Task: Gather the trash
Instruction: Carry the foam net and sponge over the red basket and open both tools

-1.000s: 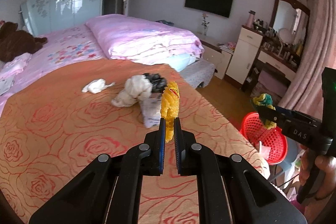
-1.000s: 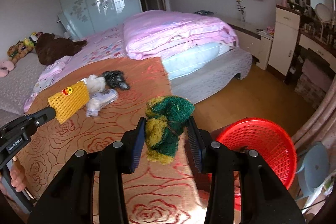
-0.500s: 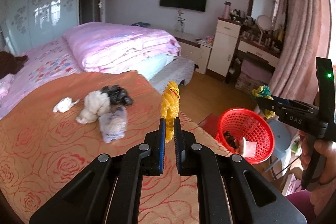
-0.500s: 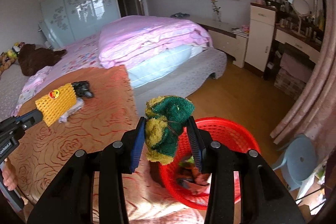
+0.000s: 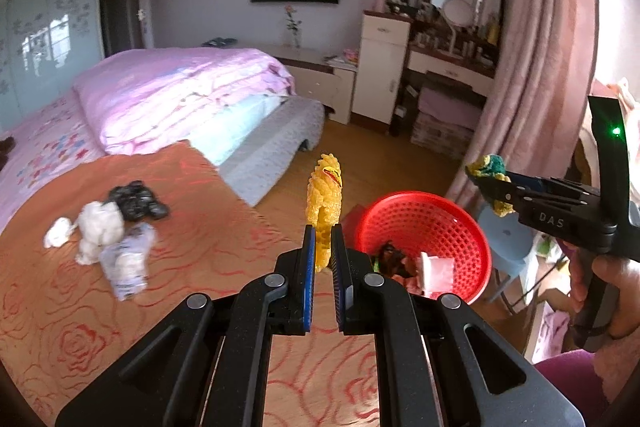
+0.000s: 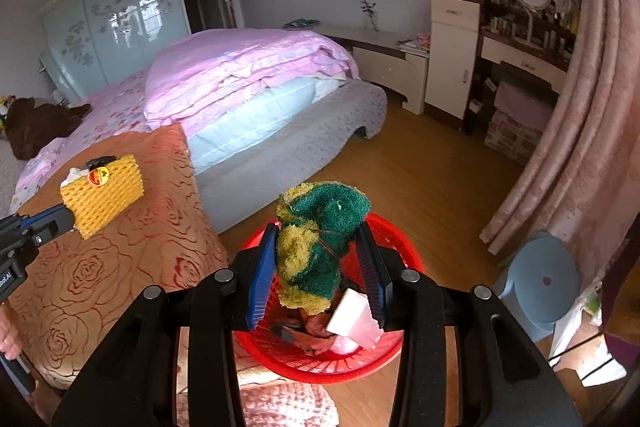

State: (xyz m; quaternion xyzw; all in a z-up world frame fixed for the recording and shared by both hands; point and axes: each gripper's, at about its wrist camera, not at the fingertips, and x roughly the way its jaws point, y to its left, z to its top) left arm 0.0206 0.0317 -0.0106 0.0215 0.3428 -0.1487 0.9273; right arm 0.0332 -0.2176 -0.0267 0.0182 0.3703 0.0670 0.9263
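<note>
My right gripper [image 6: 318, 259] clamps a green-yellow rag [image 6: 320, 239] above the red basket [image 6: 320, 363]. My left gripper [image 6: 60, 217] holds yellow foam netting [image 6: 104, 195] over the bedspread [image 6: 120, 267].

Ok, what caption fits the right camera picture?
Right gripper carries a green-yellow rag above the red basket.

My left gripper [image 5: 322, 251] is matte black plastic, two angular linkage arms with triangular cut-outs and four round silver pivot screws; its fingers carry blue ribbed pads [image 5: 309, 279]. My right gripper [image 6: 318, 267] is built the same, with silver screws and blue ribbed pads [image 6: 262, 277]. In the left view, at three o'clock, the right unit's side shows a black pistol-grip body stamped "DAS" in grey letters, with an upright black fin carrying a small green light. Below it, a maroon sleeve [image 5: 568, 375] covers my arm.
</note>
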